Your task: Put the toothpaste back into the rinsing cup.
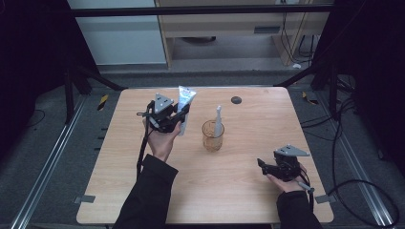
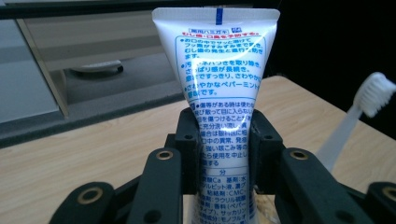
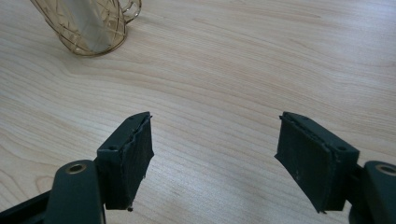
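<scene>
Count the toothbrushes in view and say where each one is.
1. The toothbrush stands bristles-up in the amber glass cup at the table's middle; none other visible.

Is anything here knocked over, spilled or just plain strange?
Nothing spilled or toppled. The amber glass cup stands upright on the table with the toothbrush in it. The one unusual thing: the toothpaste tube is off the table, clamped upright in the left gripper. The right gripper is open.

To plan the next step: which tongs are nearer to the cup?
Left. The left tongs, holding the toothpaste tube, are just left of the cup; the right tongs sit farther off.
</scene>
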`<state>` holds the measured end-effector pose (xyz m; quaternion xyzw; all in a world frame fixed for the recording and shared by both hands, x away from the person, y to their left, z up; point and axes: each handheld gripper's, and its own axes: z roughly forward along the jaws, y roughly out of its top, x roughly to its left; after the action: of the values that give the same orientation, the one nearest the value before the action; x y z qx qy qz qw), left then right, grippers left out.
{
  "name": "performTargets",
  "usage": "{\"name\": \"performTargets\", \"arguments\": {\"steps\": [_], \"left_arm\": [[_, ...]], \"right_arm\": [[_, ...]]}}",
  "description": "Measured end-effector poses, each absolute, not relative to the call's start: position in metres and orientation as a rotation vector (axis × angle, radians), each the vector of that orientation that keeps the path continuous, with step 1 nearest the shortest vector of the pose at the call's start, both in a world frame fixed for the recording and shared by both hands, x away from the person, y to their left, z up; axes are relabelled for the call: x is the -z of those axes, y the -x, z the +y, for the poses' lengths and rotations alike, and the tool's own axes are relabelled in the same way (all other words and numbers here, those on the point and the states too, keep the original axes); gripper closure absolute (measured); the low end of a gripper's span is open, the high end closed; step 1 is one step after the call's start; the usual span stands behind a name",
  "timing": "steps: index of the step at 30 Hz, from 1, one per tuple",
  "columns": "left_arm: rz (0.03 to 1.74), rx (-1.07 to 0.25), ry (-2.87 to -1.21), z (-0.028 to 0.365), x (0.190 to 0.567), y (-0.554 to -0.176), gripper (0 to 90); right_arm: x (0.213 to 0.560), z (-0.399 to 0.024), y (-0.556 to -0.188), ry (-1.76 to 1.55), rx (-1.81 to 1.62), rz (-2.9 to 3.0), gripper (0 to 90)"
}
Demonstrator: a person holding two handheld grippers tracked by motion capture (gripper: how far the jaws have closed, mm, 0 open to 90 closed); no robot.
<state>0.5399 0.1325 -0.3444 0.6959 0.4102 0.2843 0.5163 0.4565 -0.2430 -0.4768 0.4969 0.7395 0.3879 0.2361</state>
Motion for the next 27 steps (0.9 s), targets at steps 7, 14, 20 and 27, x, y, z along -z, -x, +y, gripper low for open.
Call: {"name": "performTargets", "arguments": {"steps": [7, 14, 20, 27], "left_arm": [[0.969, -0.679, -1.611, 0.117, 0.344, -0.555, 69.2], [0.942, -0.674, -1.576, 0.099, 0.352, -0.564, 69.2], [0.925, -0.653, -1.564, 0.088, 0.362, -0.571, 69.2], [0.912, -0.628, -1.568, 0.078, 0.370, -0.575, 69.2]], "right_arm": [[0.477, -0.244, -0.457, -1.353, -1.065, 2.020, 27.1], [0.478, -0.243, -0.458, -1.345, -1.060, 2.022, 27.6], [0.479, -0.243, -0.458, -1.341, -1.065, 2.027, 27.6], [0.479, -0.245, -0.458, -1.345, -1.063, 2.022, 27.6]]}}
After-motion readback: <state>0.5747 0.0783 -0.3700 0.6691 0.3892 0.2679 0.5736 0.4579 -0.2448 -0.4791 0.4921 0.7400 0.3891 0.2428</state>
